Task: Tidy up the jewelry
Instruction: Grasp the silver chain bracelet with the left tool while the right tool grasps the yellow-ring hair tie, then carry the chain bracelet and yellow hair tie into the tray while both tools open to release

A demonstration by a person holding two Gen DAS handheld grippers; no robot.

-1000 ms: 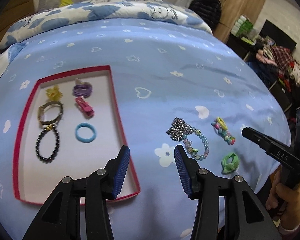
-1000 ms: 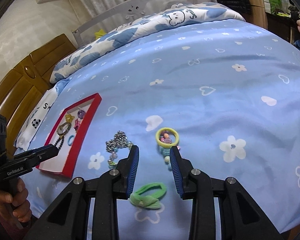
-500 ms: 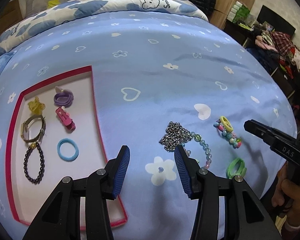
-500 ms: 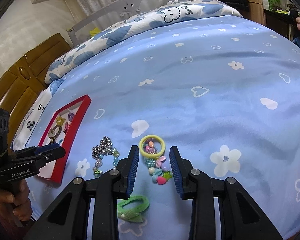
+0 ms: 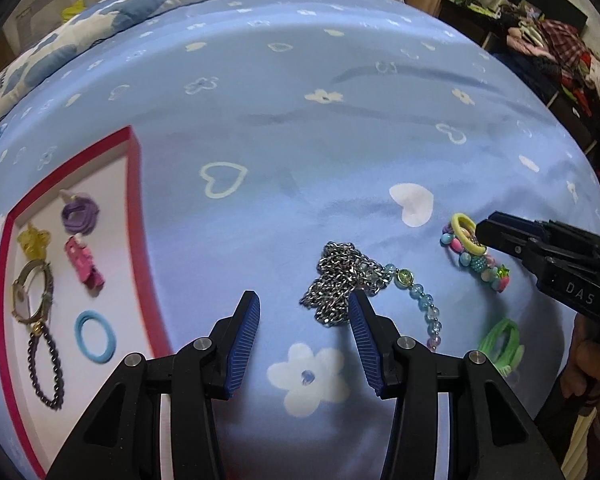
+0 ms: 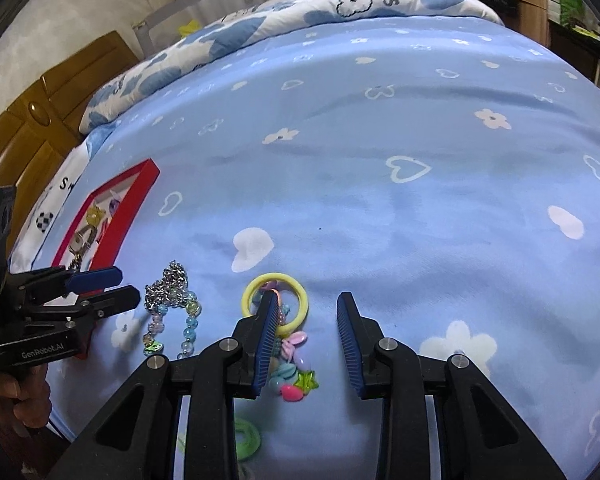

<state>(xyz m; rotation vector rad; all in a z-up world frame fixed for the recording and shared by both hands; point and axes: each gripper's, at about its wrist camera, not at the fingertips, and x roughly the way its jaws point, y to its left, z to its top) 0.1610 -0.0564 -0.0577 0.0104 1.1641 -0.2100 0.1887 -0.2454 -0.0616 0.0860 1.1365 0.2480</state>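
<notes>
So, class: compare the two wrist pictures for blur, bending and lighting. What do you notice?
Left wrist view: the red tray is smeared by motion, while the silver chain stays fairly crisp; the bed bulges like a dome. Right wrist view: sharper overall, same fisheye bulge, dark corners, and soft even light with only faint shadows.

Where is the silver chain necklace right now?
In the left wrist view, the silver chain necklace lies on the blue bedsheet, right of the red-rimmed tray, beside the beaded bracelet.
</notes>
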